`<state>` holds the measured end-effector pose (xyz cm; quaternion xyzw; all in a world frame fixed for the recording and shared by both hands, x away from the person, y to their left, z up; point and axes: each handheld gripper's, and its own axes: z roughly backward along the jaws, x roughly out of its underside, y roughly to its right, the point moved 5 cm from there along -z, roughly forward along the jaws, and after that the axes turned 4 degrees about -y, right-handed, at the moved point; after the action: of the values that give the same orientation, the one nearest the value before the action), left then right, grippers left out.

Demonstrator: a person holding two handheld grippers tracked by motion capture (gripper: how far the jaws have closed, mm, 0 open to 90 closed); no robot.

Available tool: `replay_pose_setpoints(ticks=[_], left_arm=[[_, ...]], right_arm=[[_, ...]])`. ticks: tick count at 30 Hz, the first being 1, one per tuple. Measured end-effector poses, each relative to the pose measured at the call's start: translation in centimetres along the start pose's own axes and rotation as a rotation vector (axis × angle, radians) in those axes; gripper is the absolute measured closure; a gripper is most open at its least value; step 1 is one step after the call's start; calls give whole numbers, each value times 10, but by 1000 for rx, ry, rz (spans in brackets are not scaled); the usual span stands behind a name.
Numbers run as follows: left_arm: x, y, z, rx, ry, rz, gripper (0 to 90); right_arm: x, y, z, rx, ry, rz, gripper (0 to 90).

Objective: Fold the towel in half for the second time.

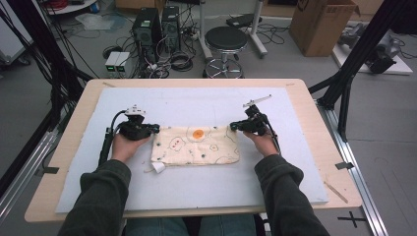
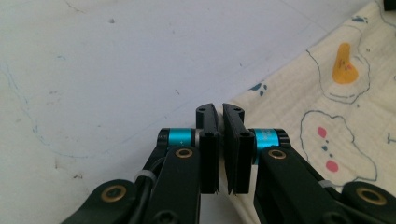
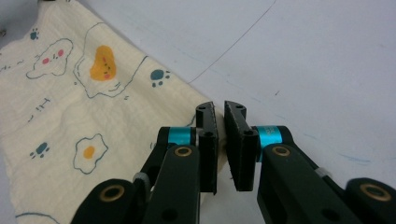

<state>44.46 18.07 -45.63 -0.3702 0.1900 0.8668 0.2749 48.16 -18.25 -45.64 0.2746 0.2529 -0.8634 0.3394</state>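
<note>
A cream cloth [image 1: 196, 145] printed with fried eggs and paw marks lies folded flat on the white mat [image 1: 196, 191]. At its far left corner my left gripper [image 1: 156, 129] has its jaws together, pinching the corner of the cloth [image 2: 327, 93], as the left gripper view [image 2: 220, 109] shows. On the far right corner of the cloth [image 3: 70, 107] my right gripper [image 1: 233, 126] is shut the same way, with a sliver of fabric in the narrow gap of the gripper [image 3: 219, 108]. Both hands rest low on the mat.
The mat covers a wooden table [image 1: 314, 103]. A small white tag [image 1: 158, 167] sticks out at the cloth's near left corner. Beyond the table stand a black stool [image 1: 225, 39], computer towers [image 1: 152, 27], a cardboard box [image 1: 319, 24] and black frame poles [image 1: 344, 83].
</note>
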Motion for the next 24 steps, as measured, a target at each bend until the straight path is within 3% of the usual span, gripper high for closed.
replay_pose_setpoints(ticks=[6,19,24], left_arm=[[2,6,5,-5,10,-29,849],[2,21,22,10,48,-84,848],[10,24,26,8,73,-83,848]], right_arm=[[-1,-1,5,-36,34,-31,838],[-2,-7,18,-66,78,-23,837],[-3,-14,19,-96,80,0,835]])
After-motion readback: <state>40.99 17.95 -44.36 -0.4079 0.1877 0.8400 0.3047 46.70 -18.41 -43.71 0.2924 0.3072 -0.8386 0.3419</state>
